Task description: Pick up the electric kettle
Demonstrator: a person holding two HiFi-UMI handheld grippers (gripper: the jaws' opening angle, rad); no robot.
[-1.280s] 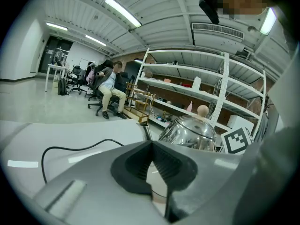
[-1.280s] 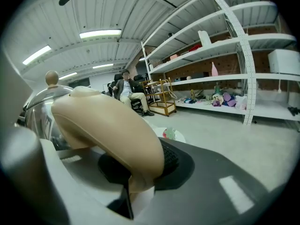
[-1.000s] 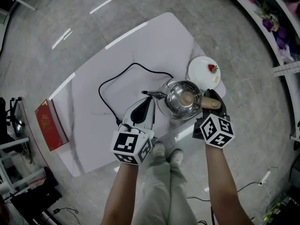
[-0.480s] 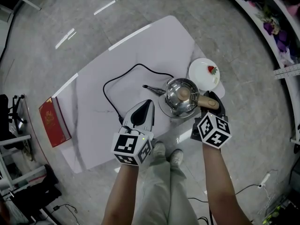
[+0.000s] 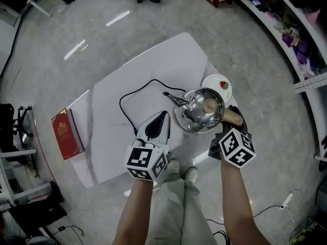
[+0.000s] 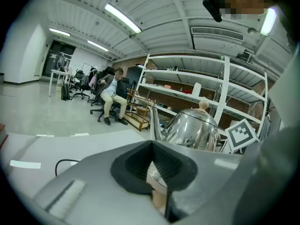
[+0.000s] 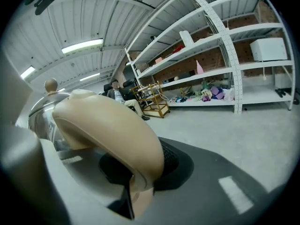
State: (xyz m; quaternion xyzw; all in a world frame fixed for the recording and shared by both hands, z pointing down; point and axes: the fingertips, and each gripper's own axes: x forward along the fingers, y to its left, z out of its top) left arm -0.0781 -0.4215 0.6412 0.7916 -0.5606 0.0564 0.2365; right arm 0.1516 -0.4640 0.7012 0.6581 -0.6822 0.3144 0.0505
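Note:
The steel electric kettle [image 5: 202, 107] with a beige knob hangs a little above its round base [image 5: 181, 124] on the white table [image 5: 153, 65]. My right gripper [image 5: 232, 118] is shut on the kettle's beige handle [image 7: 108, 125], which fills the right gripper view between the jaws of the right gripper [image 7: 133, 191]. My left gripper [image 5: 162, 116] is shut and holds nothing, its tip just left of the base. In the left gripper view the kettle [image 6: 194, 128] stands right behind the left gripper [image 6: 157, 172]. The black cord [image 5: 134, 92] loops left from the base.
A white plate [image 5: 214, 84] with a small red item lies beyond the kettle at the table's right corner. A red book [image 5: 64, 134] lies off the table's left end. Shelving runs along the right. A person sits on a chair far behind.
The kettle has come up off its base and nearer to the head camera, held by the right gripper. The left gripper has stayed beside the base.

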